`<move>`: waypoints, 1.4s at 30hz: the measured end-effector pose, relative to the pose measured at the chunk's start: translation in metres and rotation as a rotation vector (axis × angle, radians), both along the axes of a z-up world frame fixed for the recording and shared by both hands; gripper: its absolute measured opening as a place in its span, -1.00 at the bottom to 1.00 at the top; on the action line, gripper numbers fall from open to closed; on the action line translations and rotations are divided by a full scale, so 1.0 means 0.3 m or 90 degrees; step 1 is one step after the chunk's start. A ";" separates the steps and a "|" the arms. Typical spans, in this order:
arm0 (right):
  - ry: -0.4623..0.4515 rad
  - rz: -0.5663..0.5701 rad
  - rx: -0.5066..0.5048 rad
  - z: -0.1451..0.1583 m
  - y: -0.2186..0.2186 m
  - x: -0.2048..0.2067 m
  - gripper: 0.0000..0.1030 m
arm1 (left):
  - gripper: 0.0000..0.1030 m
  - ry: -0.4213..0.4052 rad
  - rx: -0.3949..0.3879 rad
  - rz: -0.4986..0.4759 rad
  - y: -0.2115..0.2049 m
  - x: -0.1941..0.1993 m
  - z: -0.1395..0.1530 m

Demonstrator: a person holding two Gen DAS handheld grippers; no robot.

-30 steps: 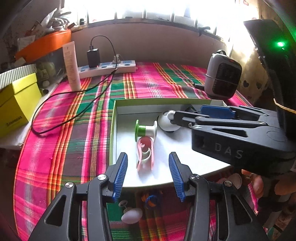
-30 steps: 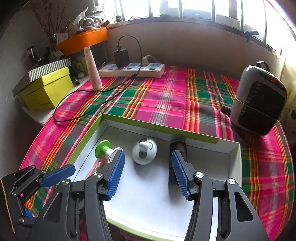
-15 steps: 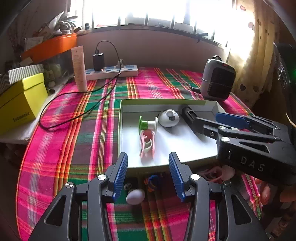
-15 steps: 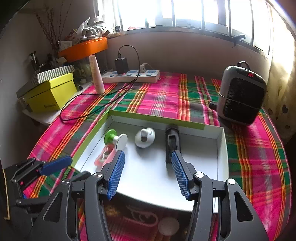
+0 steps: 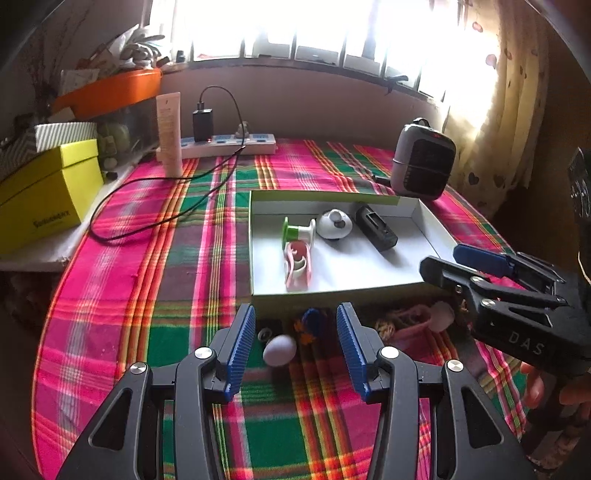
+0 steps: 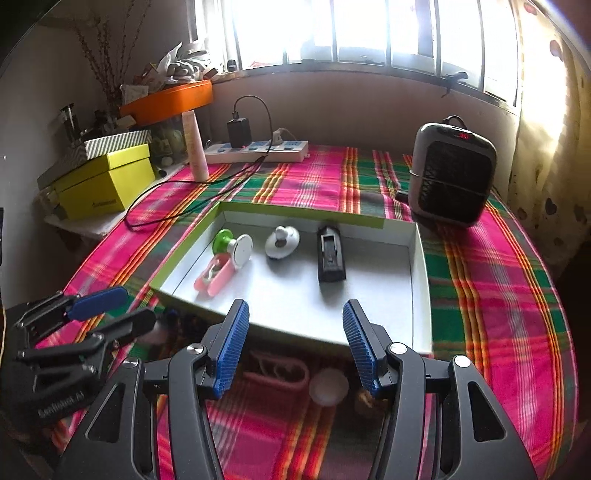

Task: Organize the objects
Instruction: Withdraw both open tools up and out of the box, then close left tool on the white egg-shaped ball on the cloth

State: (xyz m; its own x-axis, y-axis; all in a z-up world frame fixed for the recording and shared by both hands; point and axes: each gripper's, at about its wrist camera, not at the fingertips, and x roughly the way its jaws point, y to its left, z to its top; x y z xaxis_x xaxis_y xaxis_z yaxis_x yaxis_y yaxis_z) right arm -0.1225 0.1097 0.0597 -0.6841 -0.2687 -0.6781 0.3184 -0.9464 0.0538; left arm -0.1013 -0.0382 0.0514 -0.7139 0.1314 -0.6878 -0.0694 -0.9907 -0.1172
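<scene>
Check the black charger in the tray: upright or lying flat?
Lying flat. The charger rests lengthwise on the tray floor, open slot facing up, right of the white knob.

Daylight pours through the barred window (image 5: 314, 33) at the back of both views and blows it out to pure white, with glare spreading onto the heart-patterned curtain (image 5: 498, 110). The pink and green plaid cloth (image 6: 480, 280) is well lit in the middle and dim along the near edge, where the shallow white cardboard tray (image 6: 419, 266) casts a dark shadow. Fisheye bending curves the wall and darkens the corners. Focus is fairly sharp.
</scene>
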 end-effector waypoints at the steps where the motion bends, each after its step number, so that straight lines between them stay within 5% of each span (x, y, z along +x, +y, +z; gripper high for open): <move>1: 0.001 -0.003 0.001 -0.002 0.006 0.011 0.05 | -0.13 0.000 0.000 -0.001 -0.002 0.007 -0.003; 19: -0.016 -0.010 0.000 -0.074 0.073 0.142 0.05 | -0.13 -0.039 0.007 -0.016 -0.025 0.041 -0.084; 38: -0.032 -0.048 -0.006 -0.093 0.141 0.123 0.05 | -0.14 -0.053 0.007 0.001 -0.039 -0.035 -0.129; 42: -0.038 -0.061 -0.015 -0.098 0.170 0.111 0.05 | -0.35 -0.059 0.015 0.006 -0.048 -0.040 -0.136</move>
State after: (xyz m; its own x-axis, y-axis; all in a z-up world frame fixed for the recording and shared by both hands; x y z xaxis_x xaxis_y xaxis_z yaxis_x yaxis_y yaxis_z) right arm -0.0892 0.1608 0.0304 -0.6661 -0.2200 -0.7126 0.2215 -0.9708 0.0927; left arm -0.1133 -0.0527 0.0106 -0.6488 0.1423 -0.7476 -0.0483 -0.9881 -0.1461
